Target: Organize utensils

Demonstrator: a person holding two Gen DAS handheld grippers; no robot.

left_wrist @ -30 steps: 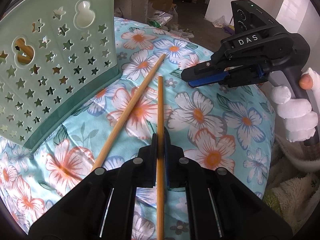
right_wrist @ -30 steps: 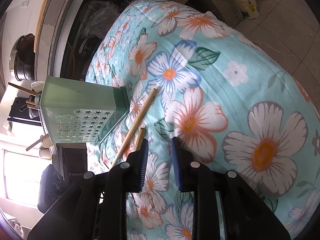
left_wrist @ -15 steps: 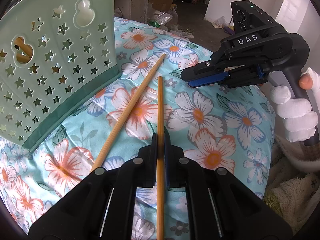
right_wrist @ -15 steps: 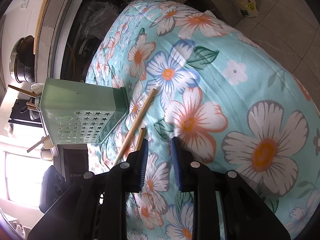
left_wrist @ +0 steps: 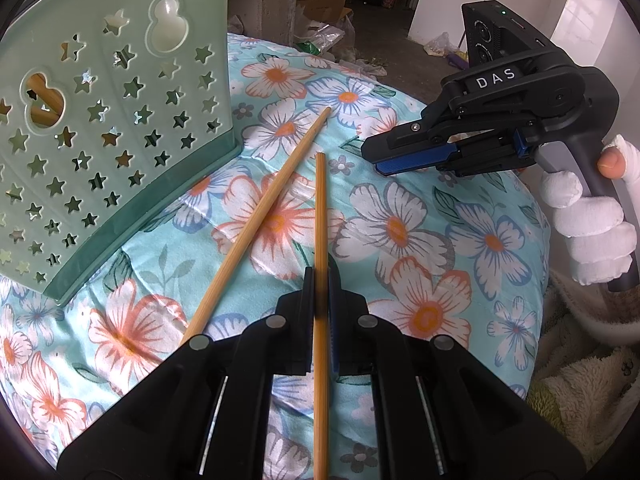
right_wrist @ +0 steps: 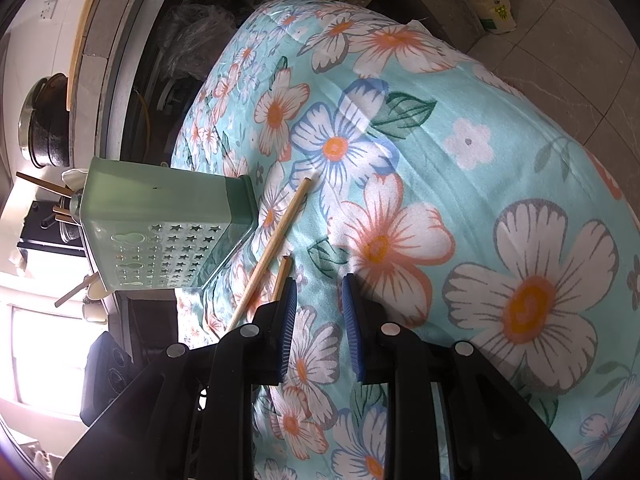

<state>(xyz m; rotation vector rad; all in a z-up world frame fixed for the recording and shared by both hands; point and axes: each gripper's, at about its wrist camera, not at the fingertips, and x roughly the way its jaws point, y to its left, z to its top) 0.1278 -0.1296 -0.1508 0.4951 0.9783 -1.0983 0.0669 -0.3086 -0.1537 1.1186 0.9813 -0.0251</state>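
On floral cloth beside green holder [left_wrist: 120, 128]: left gripper [left_wrist: 319, 280] fingers pinching one chopstick [left_wrist: 320, 216], likely for holder; second chopstick [left_wrist: 260, 220] lies loose. Right gripper [right_wrist: 316, 320] fingers spread, empty.

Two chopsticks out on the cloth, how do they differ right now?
The darker chopstick is clamped in the left tool; the paler chopstick lies free on the floral cloth. The darker one runs straight along the tool's fingers; the paler one slants, its far tip reaching past the darker one's tip, near the green holder. Both are plain wooden sticks.
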